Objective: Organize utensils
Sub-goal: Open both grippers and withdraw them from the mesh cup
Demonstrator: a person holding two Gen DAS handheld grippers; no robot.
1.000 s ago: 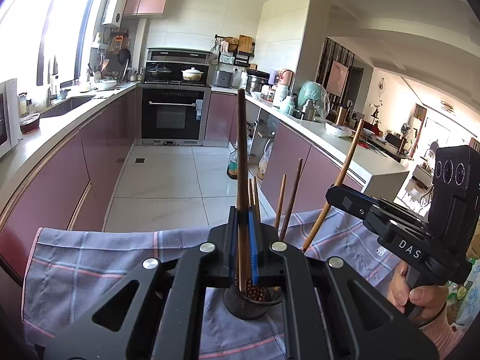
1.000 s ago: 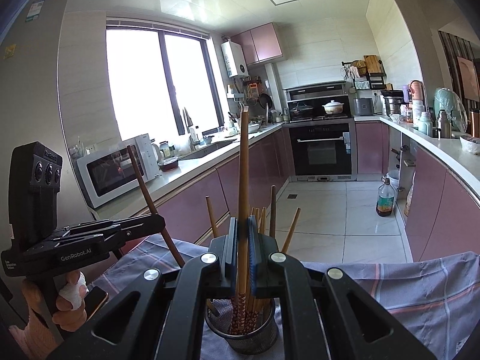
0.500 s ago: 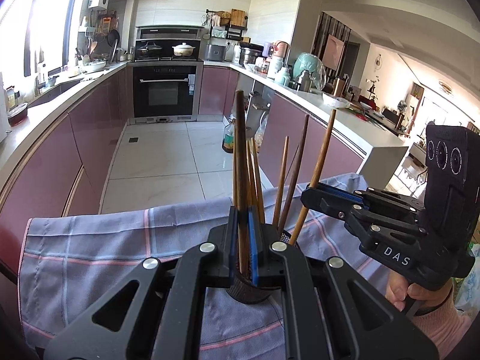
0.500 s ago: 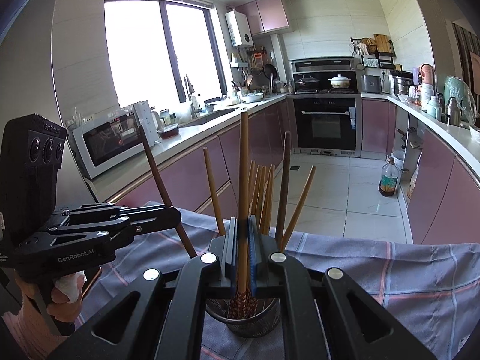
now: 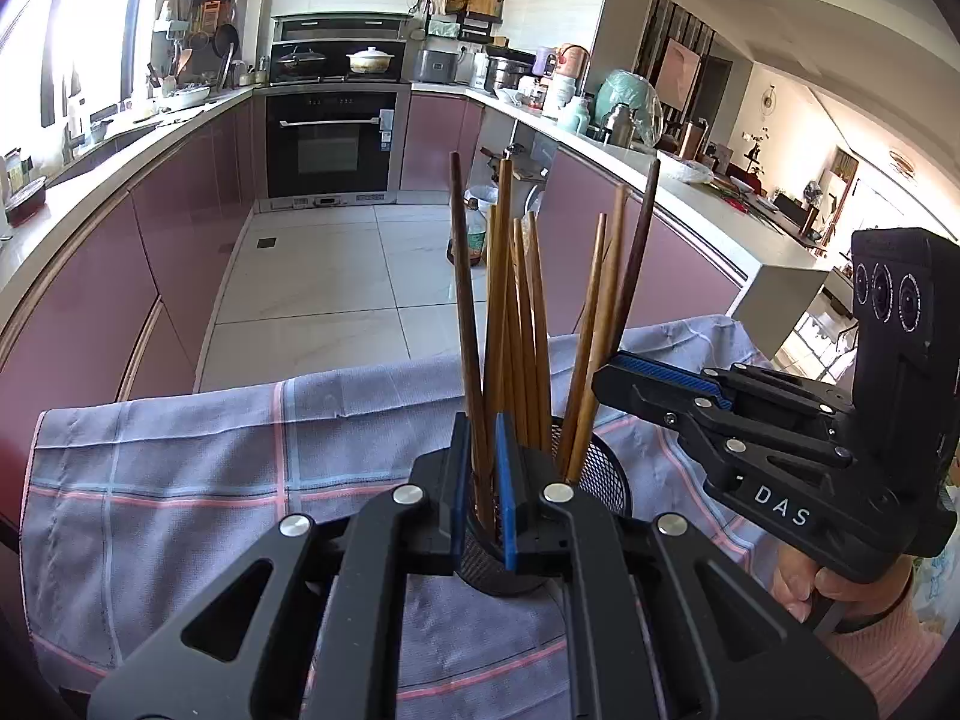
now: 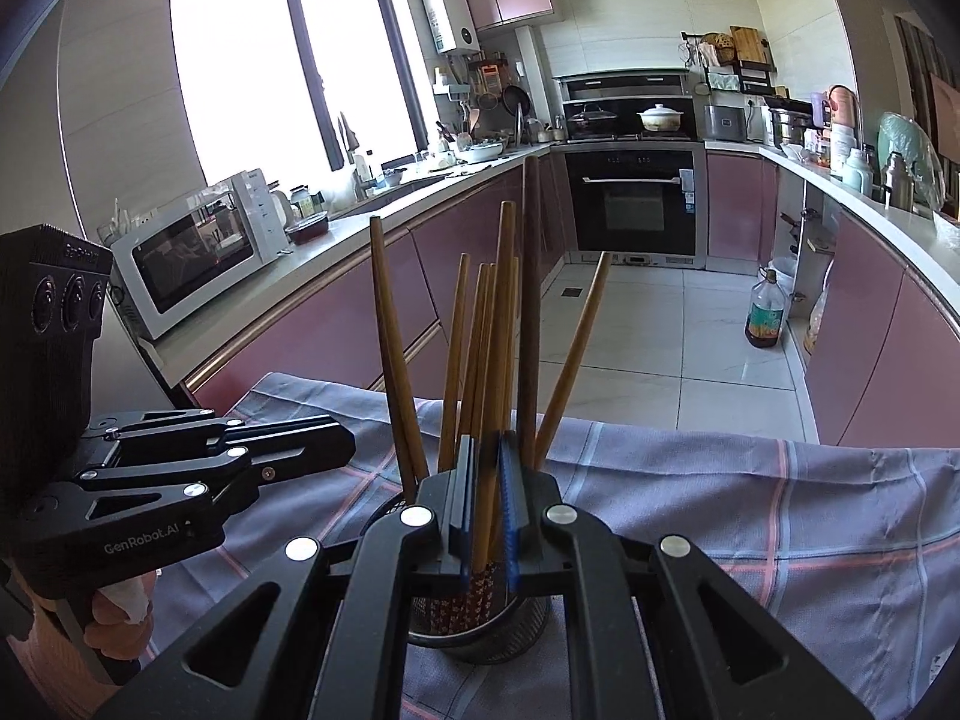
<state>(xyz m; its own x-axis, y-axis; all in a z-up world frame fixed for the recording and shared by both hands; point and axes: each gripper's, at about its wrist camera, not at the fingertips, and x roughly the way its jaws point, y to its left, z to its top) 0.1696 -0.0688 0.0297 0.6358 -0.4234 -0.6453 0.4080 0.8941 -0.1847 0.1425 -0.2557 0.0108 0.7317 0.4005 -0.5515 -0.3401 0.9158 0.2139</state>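
Both tongs clamp one chopstick each, tips down inside mesh holder point(image 5: 600, 474) below.

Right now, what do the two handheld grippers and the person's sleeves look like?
Both are matte black linkage frames with silver rivets and blue finger pads. The left gripper reads "GenRobot.AI"; the right gripper reads "DAS". Each carries a black block with three round lenses. A pink sleeve covers the right wrist.

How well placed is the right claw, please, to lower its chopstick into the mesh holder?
Probably well: the right claw, shut on a chopstick, sits right over the mesh holder, its tip already inside.
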